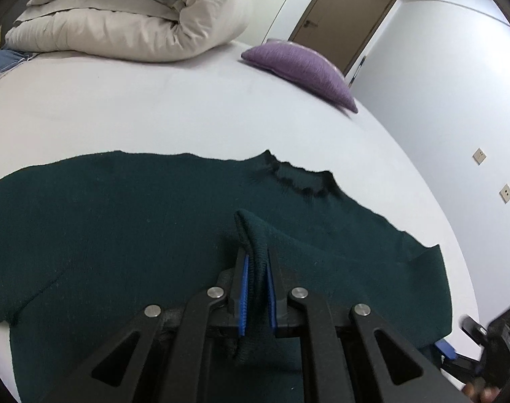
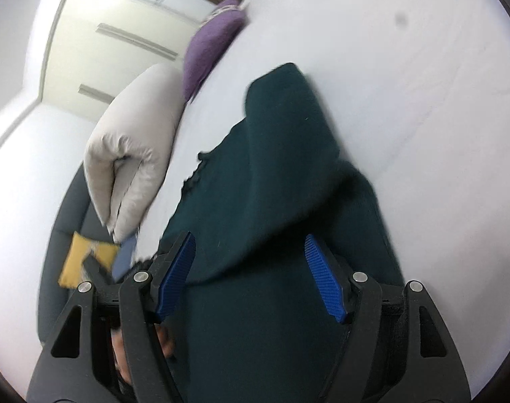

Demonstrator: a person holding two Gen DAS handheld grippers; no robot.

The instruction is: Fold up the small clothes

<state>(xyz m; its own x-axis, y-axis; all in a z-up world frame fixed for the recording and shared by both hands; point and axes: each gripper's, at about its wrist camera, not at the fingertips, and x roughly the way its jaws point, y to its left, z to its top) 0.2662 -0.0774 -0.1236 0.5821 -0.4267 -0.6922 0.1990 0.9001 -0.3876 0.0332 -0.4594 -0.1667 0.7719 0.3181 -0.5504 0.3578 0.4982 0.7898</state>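
A dark green knit sweater [image 1: 127, 221] lies spread on the white bed [image 1: 174, 110], its neckline [image 1: 298, 176] toward the far side. My left gripper [image 1: 256, 262] is shut on a ribbed sleeve cuff [image 1: 253, 235] and holds it over the sweater's body. In the right wrist view the same sweater [image 2: 288, 168] lies below my right gripper [image 2: 249, 252], with one sleeve folded across the body. The right gripper's blue pads [image 2: 323, 275] stand wide apart and nothing is between them.
A rolled beige duvet [image 1: 130, 16] lies at the far side of the bed and a purple cushion [image 1: 302, 67] sits near the bed's edge. A door [image 1: 342, 16] and white wall are beyond. A yellow cushion [image 2: 83, 258] lies on a dark seat beside the bed.
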